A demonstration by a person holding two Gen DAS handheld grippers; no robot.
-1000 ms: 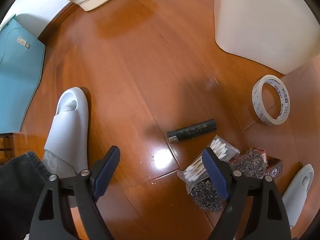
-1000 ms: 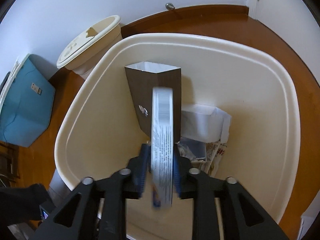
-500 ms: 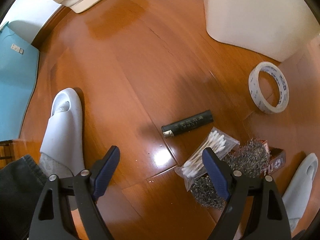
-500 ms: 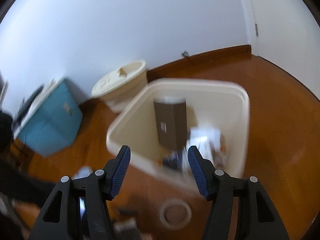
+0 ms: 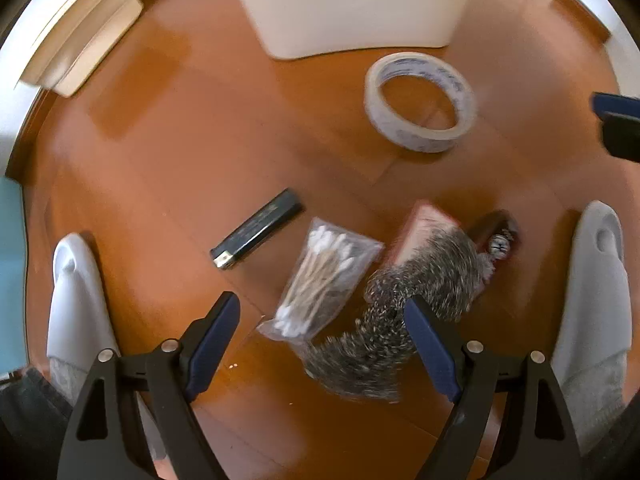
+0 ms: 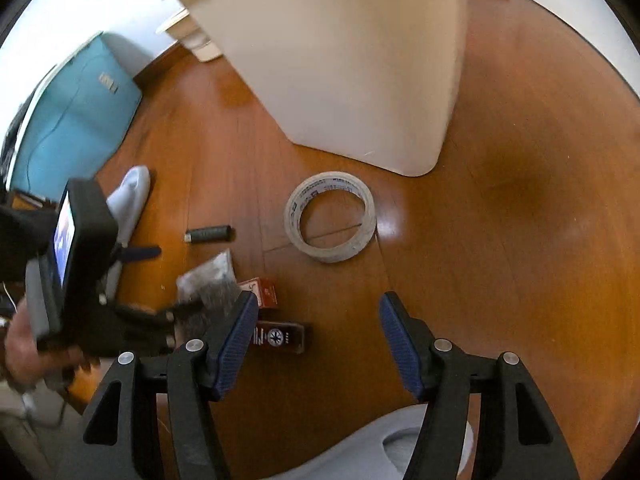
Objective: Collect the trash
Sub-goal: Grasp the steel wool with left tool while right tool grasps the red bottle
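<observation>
My left gripper (image 5: pixel 322 336) is open and empty, low over a clear bag of cotton swabs (image 5: pixel 318 282) and a grey steel-wool scrubber (image 5: pixel 404 300) on the wooden floor. A black lighter-like stick (image 5: pixel 258 234), a roll of tape (image 5: pixel 420 102) and a red-brown box (image 5: pixel 496 236) lie nearby. My right gripper (image 6: pixel 314 338) is open and empty above the floor, near the tape roll (image 6: pixel 330 216) and the box (image 6: pixel 280 336). The cream trash bin (image 6: pixel 352 52) stands behind the tape.
The person's white slippers flank the pile on the left (image 5: pixel 76 296) and on the right (image 5: pixel 592 288). A teal case (image 6: pixel 72 112) leans at the wall. A second cream bin (image 5: pixel 80 36) stands at the back left.
My right gripper let go of the white pack into the bin, opened and swung down to the floor by the tape. My left gripper moved right and closer over the swab bag.
</observation>
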